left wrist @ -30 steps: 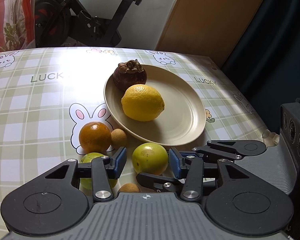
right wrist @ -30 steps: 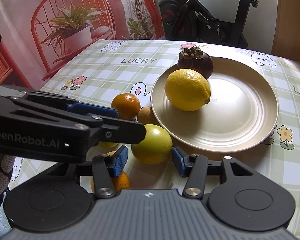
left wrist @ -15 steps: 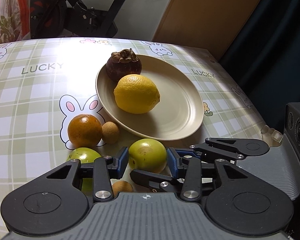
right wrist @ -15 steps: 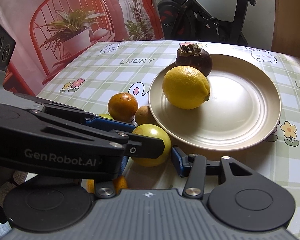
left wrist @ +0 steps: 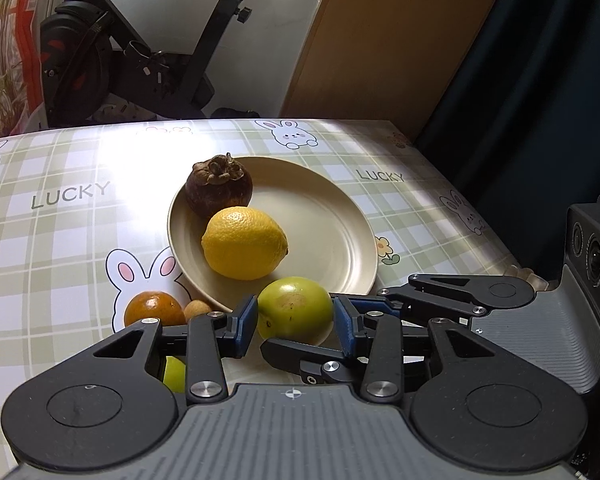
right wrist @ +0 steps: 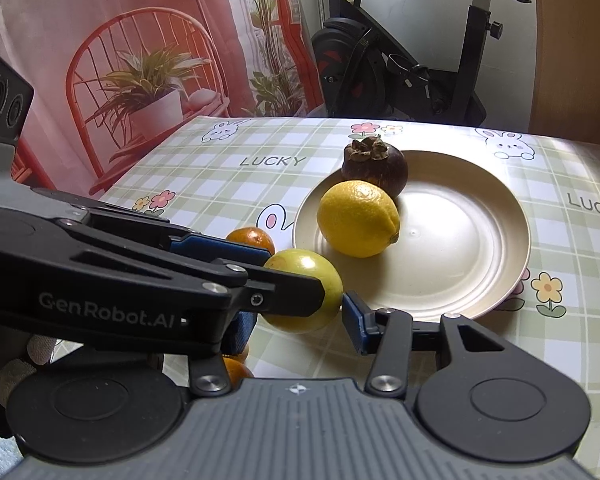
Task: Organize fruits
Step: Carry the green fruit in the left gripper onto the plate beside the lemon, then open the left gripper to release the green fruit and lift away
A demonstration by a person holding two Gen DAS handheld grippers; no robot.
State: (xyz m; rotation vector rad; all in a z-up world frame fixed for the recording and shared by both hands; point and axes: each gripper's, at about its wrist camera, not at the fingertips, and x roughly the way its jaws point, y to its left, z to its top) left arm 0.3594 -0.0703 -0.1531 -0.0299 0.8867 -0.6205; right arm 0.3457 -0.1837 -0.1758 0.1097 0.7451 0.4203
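Green fruit sits between the blue pads of the left gripper in the left wrist view, both pads pressed against its sides, so the fingers are clamped on it. It hangs at the near rim of the beige plate. On the plate lie a lemon at the near left and a dark mangosteen just beyond it, the two touching. Left of the plate, on the checked tablecloth, an orange lies beside a small brown longan; another green fruit shows under the left finger linkage. The right gripper's black fingers reach in from the right, just behind and beneath the held fruit. An exercise bike stands beyond the table's far edge.

From the right wrist view, the left gripper crosses from the left, gripping the green fruit just before the plate's near-left rim. The right gripper has its fingers apart: the right blue pad stands just beside the fruit without clearly touching, the left pad largely hidden behind the other tool. Lemon and mangosteen rest on the plate's far left part. The orange peeks out behind the left gripper, and another orange fruit lies near, under the linkage.
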